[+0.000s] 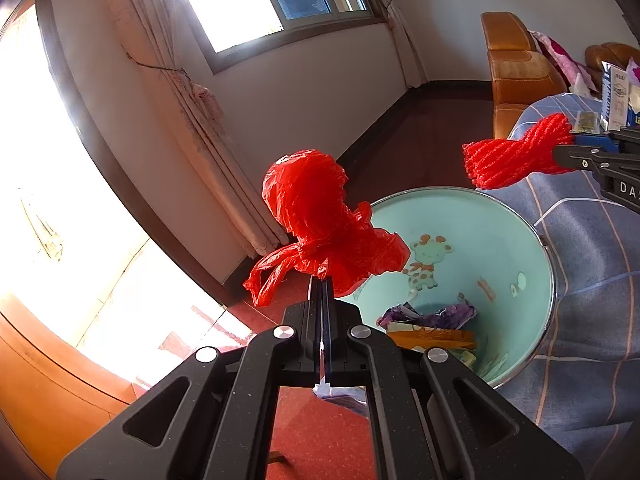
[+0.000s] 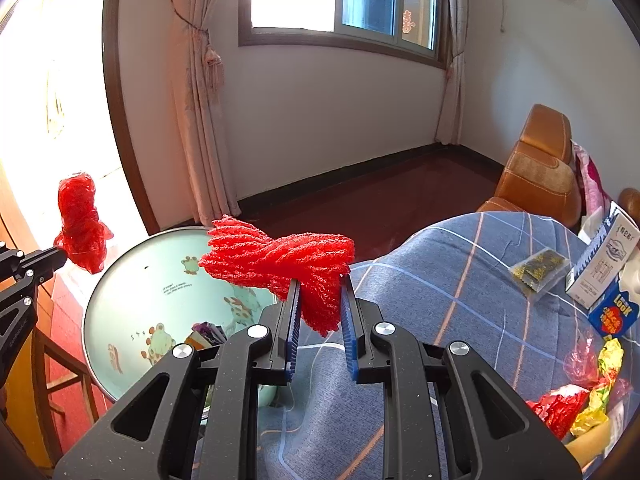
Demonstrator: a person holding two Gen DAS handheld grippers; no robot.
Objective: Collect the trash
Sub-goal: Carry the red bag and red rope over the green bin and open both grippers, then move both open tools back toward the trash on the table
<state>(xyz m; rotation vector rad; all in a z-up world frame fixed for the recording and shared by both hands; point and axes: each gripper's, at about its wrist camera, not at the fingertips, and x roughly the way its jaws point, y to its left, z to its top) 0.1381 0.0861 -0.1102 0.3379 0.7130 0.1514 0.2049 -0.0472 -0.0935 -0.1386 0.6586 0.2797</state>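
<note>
1. Fingers first: the left gripper has its jaws pressed together on a fold of a red bag, while the right gripper pinches a red foam net between ribbed blue pads. Both loads hang in the air near the bin.

2. The bin, mint green with cartoon animals, stands on the floor against a bed covered in blue plaid, with wrappers already at its bottom. In the right wrist view the net sits over the near rim and the bed edge rather than over the middle of the opening. Released here, it could bounce off the rim or land on the plaid.

3. The bag, in the left wrist view, hangs at the bin's left edge, partly over the red floor. Light and crumpled, it would likely drift sideways and miss if the jaws parted now.

4. The bag is caught only by a thin fold; it may slip out early.

5. Smaller litter remains on the bed: a carton, a packet and bright wrappers, easily knocked off by a returning hand.
</note>
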